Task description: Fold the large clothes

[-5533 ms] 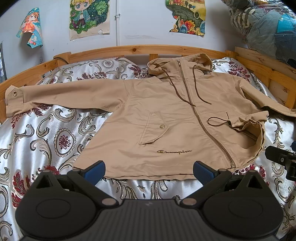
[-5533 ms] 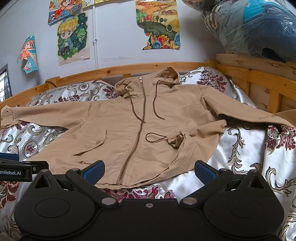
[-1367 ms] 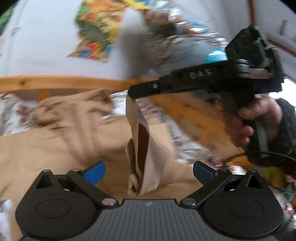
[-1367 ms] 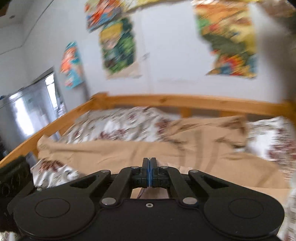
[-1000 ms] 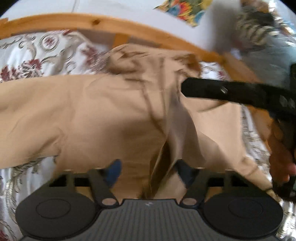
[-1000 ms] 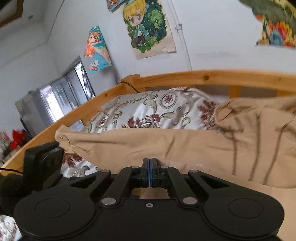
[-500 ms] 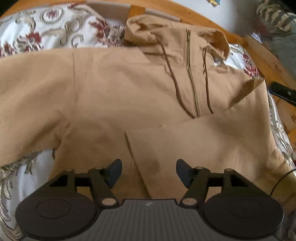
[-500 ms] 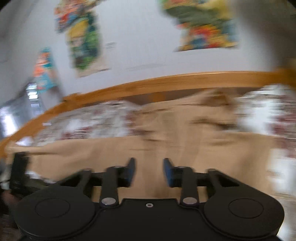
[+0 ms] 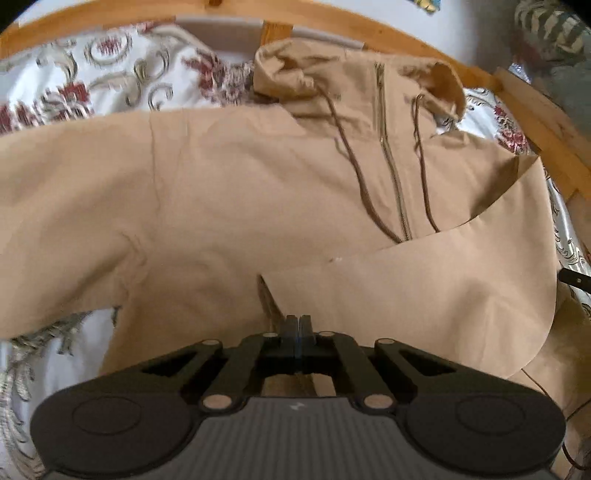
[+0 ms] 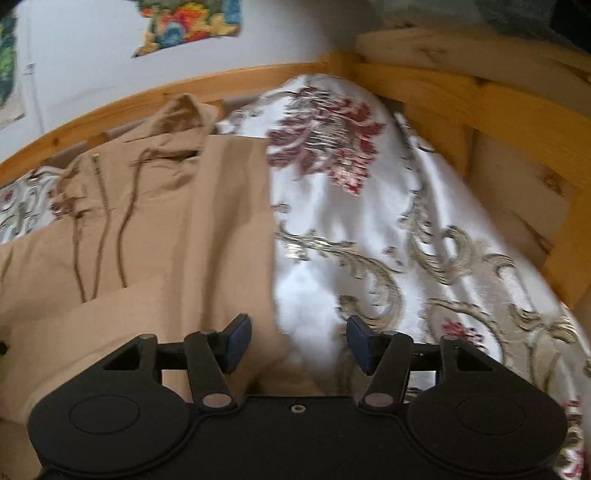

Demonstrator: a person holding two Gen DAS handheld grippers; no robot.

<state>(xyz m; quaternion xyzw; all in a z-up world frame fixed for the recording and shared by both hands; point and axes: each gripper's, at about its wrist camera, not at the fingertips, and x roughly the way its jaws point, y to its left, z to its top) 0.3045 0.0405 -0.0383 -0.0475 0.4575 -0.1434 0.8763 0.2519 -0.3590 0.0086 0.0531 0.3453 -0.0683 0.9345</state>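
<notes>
A tan hooded jacket (image 9: pixel 229 192) lies front up on the bed, zip and drawstrings showing. Its right sleeve (image 9: pixel 436 291) is folded across the chest. My left gripper (image 9: pixel 294 325) is shut, its tips at the edge of that folded sleeve, apparently pinching the cloth. In the right wrist view the jacket (image 10: pixel 155 236) fills the left side, folded to a straight edge. My right gripper (image 10: pixel 297 345) is open and empty, over the jacket's right edge and the bedspread.
A white satin bedspread (image 10: pixel 388 236) with red and gold flowers covers the bed. A wooden bed rail (image 10: pixel 498 110) runs along the right and the back (image 9: pixel 369 29). Posters (image 10: pixel 188 22) hang on the wall.
The right sleeve was carried over and laid across the jacket's chest. My right gripper let go, opened and swung right. My left gripper closed at the sleeve's edge.
</notes>
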